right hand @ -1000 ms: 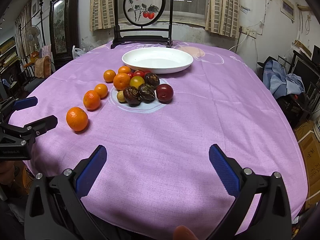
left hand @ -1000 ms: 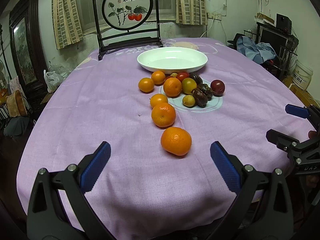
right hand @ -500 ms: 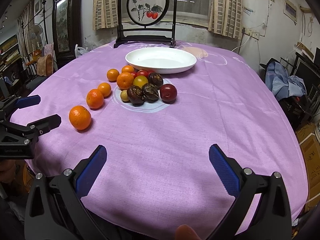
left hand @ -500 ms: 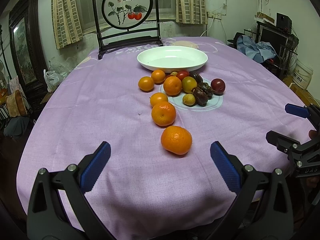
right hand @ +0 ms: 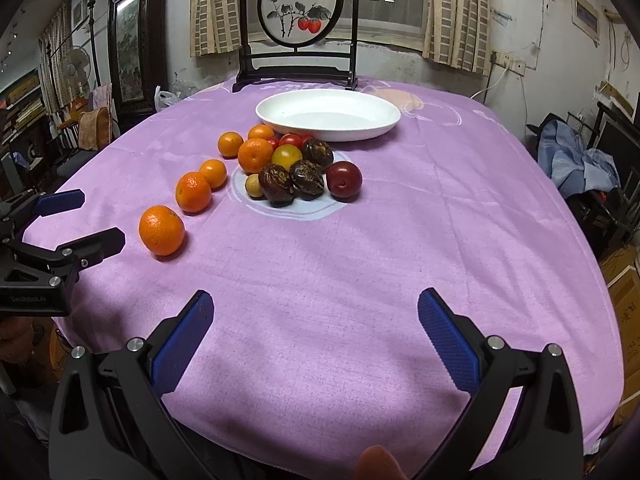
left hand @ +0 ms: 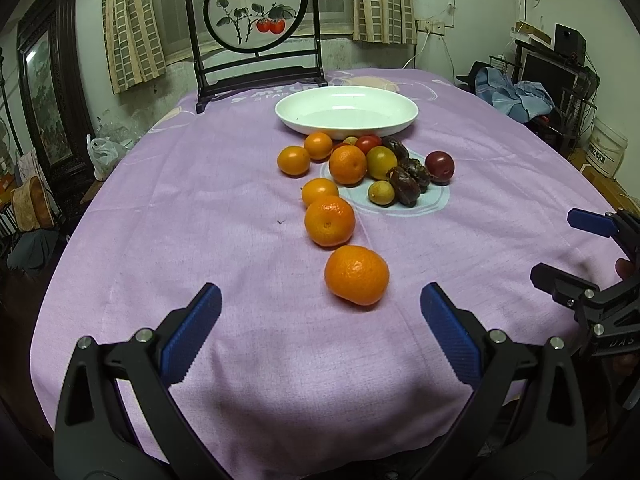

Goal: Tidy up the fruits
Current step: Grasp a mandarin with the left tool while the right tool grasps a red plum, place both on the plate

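A white oval dish [left hand: 346,114] sits empty at the far side of the purple tablecloth; it also shows in the right wrist view [right hand: 328,114]. In front of it lie several oranges, a dark red plum [left hand: 439,166], wrinkled brown fruits [left hand: 406,190] and small yellow and red ones. The nearest orange [left hand: 356,275] lies just ahead of my open, empty left gripper [left hand: 320,326]. My right gripper [right hand: 312,332] is open and empty over bare cloth near the front edge, with the plum [right hand: 343,180] well ahead of it.
A dark wooden stand with a round painted screen [left hand: 256,12] stands behind the dish. The table edge curves close below both grippers. Furniture and clutter surround the table. Each gripper shows in the other's view, the right [left hand: 592,252] and the left [right hand: 68,224].
The right gripper has moved forward and a little left, so the fruit looks nearer in its view. The left gripper has barely moved. No fruit has shifted.
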Demonstrator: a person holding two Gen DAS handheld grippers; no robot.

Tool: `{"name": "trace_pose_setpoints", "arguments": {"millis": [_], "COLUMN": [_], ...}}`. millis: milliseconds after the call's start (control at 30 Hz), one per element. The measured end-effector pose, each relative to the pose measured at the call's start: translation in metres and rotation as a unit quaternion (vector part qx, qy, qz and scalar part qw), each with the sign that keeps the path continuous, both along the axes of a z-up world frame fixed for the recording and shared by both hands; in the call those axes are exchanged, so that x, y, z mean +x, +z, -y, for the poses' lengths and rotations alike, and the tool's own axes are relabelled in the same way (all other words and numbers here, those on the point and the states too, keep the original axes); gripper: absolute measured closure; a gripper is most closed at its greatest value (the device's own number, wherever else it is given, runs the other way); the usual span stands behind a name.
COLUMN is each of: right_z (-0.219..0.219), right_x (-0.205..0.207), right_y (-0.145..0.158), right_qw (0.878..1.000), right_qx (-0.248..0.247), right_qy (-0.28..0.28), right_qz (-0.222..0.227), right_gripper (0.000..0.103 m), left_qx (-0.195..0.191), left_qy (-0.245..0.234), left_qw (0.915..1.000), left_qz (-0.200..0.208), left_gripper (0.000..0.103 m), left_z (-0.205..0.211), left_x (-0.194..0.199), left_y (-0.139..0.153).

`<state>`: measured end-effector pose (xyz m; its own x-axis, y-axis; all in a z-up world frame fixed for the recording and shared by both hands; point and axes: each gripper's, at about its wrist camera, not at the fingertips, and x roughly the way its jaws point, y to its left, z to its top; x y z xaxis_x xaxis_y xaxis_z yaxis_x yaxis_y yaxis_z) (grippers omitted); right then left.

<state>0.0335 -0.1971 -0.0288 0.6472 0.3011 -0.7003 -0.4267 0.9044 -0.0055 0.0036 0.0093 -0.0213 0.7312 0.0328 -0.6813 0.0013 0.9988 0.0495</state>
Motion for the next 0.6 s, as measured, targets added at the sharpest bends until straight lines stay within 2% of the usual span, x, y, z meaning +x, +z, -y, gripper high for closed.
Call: {"name": "trace_pose_setpoints", "arguments": {"millis": [167,367,433,500,600], "right_z": [0.0,-0.009,-0.015,-0.017,-0.013], "right_x": [0.014,0.066,0.088,0.109,0.134], "right_y": [0.003,0.003,-0.004,-0.012,-0.02], "right_qw": [1.0,1.0,0.999,0.998,0.995], "right_qx": [0.014,-0.002,-0.017,-0.019,0.017], "right_qy": [0.024,0.026,0.033,0.032,0.029], "right_qz": [-0.001,-0.012,-0.027,-0.05,-0.09], "right_gripper": [0.001,0.002,0.02,0.029,0.04], "left_qx": [-0.019,-0.042,-0.045,-0.05,-0.052], "left_qy": [-0.01,-0.031,-0.037,-0.045,-0.063], "left_qw": [0.9998,0.9986,0.9983,0.9977,0.9967], "left_qz": [-0.004,0.005,0.005,0.005,0.007], "left_gripper": [0.002,0.002,0.002,0.003,0.005], "left_z": [-0.009,-0.02,-0.023,-0.026,-0.027], "left_x": [0.002,-0.001,0.0,0.001,0.004], "left_y": [-0.007,-0.015,-0.018,-0.021,-0.024]}}
